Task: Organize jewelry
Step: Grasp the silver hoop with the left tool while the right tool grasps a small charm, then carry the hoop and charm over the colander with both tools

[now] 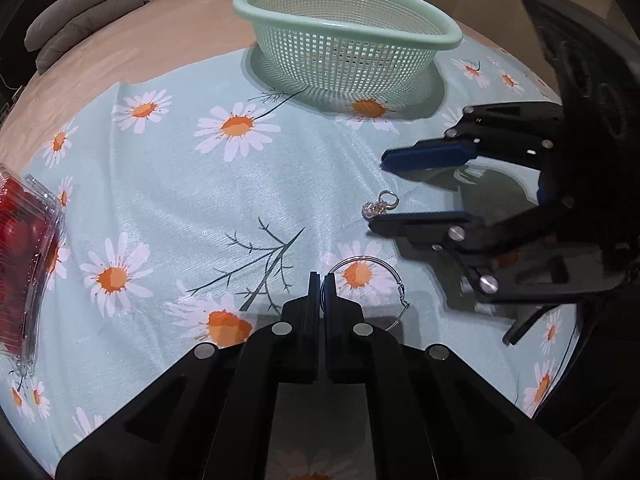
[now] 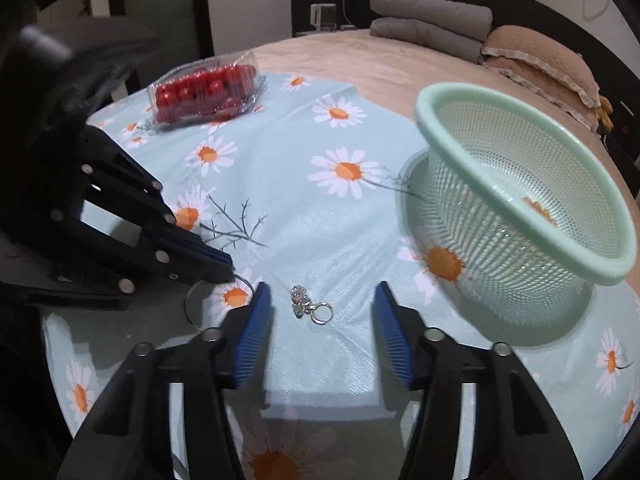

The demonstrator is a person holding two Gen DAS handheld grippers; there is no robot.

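A large silver hoop earring (image 1: 394,280) lies on the daisy-print cloth; my left gripper (image 1: 323,280) is shut on its near rim. The hoop also shows in the right wrist view (image 2: 191,306) under the left gripper (image 2: 228,270). A small jewelled ring charm (image 1: 380,204) lies on the cloth between the fingers of my right gripper (image 1: 378,192), which is open and low over it. In the right wrist view the charm (image 2: 312,307) sits between the blue pads (image 2: 256,332) of the right gripper (image 2: 322,296). A mint-green mesh basket (image 1: 256,4) (image 2: 520,216) stands beyond.
A clear plastic box of red cherry tomatoes (image 1: 20,264) (image 2: 206,88) sits on the cloth at the far side from the basket. The cloth (image 1: 200,200) covers a bed, with grey and tan pillows (image 2: 432,20) at its head.
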